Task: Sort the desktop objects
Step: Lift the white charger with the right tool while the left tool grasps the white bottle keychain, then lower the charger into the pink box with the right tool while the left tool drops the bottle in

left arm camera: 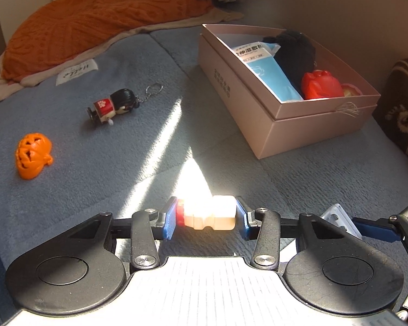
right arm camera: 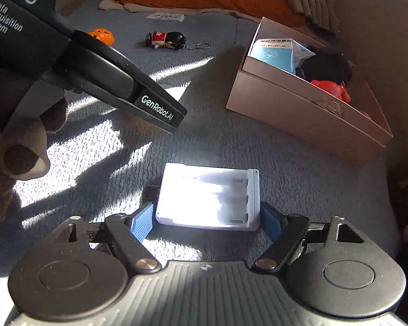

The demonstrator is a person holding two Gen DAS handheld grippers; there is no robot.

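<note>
Your left hand-held gripper (left arm camera: pixel 206 217) clamped on small pale bottle (left arm camera: pixel 209 216), red cap, glare-washed, low over blue blanket (left arm camera: pixel 95 190). Your right hand-held gripper (right arm camera: pixel 206 217) apart, straddling white battery case (right arm camera: pixel 208 197) on blanket. Gripper body reads "GenRobot.AI", "DAS Data Acquisition System".

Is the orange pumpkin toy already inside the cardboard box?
No, the orange pumpkin toy lies on the blue blanket, well apart from the cardboard box.

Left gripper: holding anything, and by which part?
Yes. The left gripper is shut on a small pale bottle lying sideways, one pad on its red cap end, the other on its base.
</note>
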